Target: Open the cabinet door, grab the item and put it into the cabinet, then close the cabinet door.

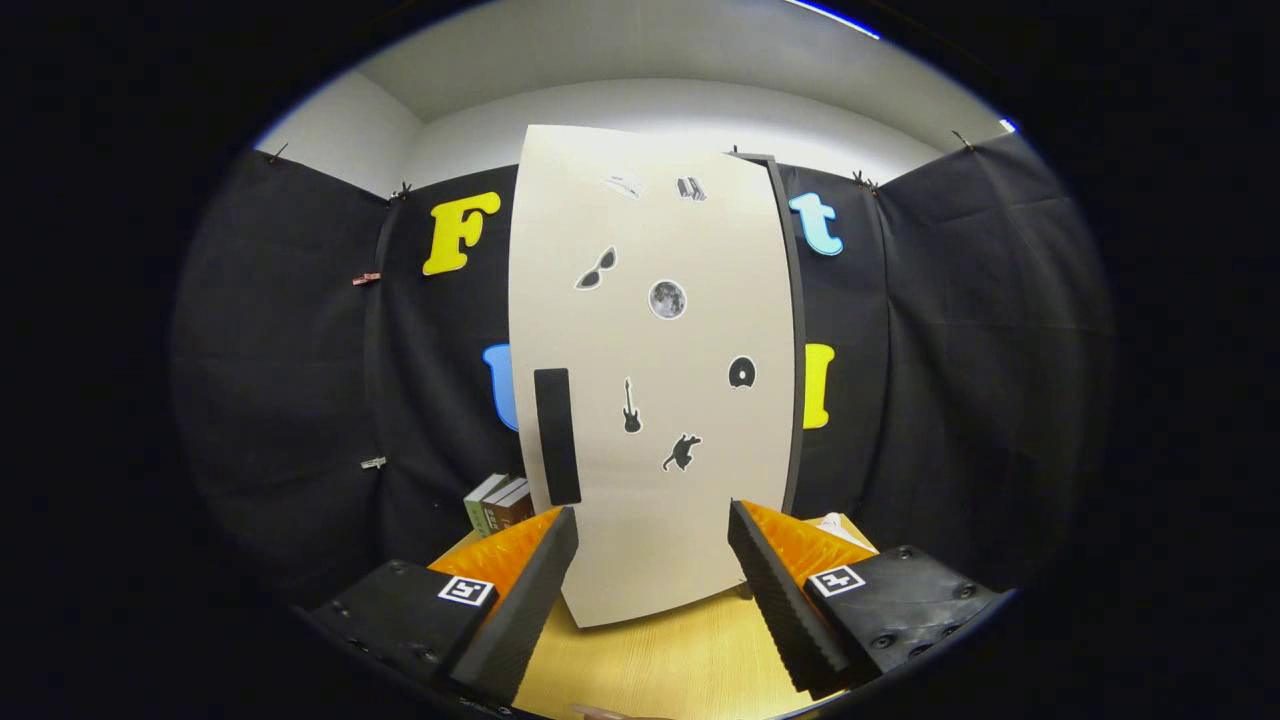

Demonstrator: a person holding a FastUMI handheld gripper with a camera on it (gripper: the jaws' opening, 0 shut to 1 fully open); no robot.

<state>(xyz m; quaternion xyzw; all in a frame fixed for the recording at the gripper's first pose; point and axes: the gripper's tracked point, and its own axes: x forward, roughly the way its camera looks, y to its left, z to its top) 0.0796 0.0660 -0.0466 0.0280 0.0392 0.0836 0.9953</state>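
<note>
The gripper (652, 590) is held spread and empty before the closed door (660, 400) (books (500, 505) at the desk's (650, 670) left edge). The handle (557, 437) could be missed if approached off-centre.

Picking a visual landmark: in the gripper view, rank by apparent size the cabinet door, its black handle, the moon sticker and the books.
1. cabinet door
2. black handle
3. books, partly hidden, so unsure
4. moon sticker

The gripper is open.

Claw (652, 525) fingers spread wide, nothing between; closed cabinet door (655, 400) just ahead, black handle (557, 436) near left finger.
</note>
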